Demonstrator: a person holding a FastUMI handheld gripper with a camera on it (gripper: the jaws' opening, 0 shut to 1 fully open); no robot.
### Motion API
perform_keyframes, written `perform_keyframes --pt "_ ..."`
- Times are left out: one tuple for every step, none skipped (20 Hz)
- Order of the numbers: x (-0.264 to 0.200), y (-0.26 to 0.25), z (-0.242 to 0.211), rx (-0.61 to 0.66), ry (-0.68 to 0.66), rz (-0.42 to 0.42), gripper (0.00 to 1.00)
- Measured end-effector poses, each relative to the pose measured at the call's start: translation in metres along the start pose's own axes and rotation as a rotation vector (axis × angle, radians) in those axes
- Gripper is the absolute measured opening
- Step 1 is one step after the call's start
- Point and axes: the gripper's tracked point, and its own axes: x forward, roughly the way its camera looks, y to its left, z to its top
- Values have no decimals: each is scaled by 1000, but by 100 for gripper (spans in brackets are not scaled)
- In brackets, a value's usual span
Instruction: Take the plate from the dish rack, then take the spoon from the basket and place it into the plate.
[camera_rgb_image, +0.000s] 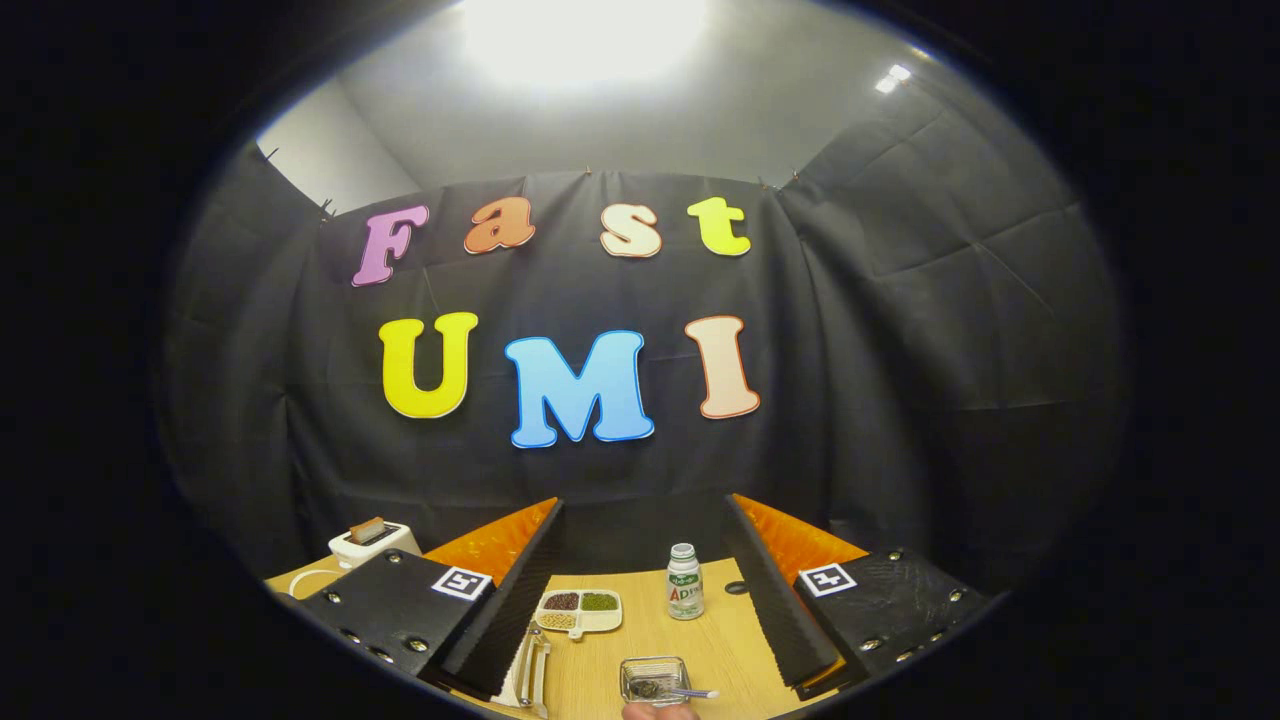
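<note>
My gripper (643, 503) is open and held well above the wooden table (640, 640), with nothing gripped. Between the fingers and far below lies a small clear square dish (652, 678) with something dark in it. A spoon-like handle (693, 692) sticks out of this dish to the right. A person's fingertip (655, 712) shows just below the dish. Close to the left finger (500, 610), a metal wire piece (533, 672) lies on something white; I cannot tell what it is.
A white divided tray (580, 610) with dark, green and pale grains sits on the table between the fingers. Right of it stands a small white bottle (685, 583). Beyond the left finger, at the table's far left, is a white toaster (372, 540). The black cloth wall rises behind.
</note>
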Motion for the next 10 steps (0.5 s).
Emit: perform_keyframes --pt "1 6 1 -6 0 1 96" --pt "2 12 3 -9 2 6 96" --pt "4 18 5 -8 6 14 96" --pt "6 24 5 -1 16 22 96" --pt "9 30 4 8 33 29 96" --pt "12 35 0 14 62 32 96" --pt "16 42 -5 19 99 50 96" --pt "20 52 -12 22 144 73 96" --pt "23 59 -17 25 182 95 96" --pt "28 65 -17 36 205 116 96"
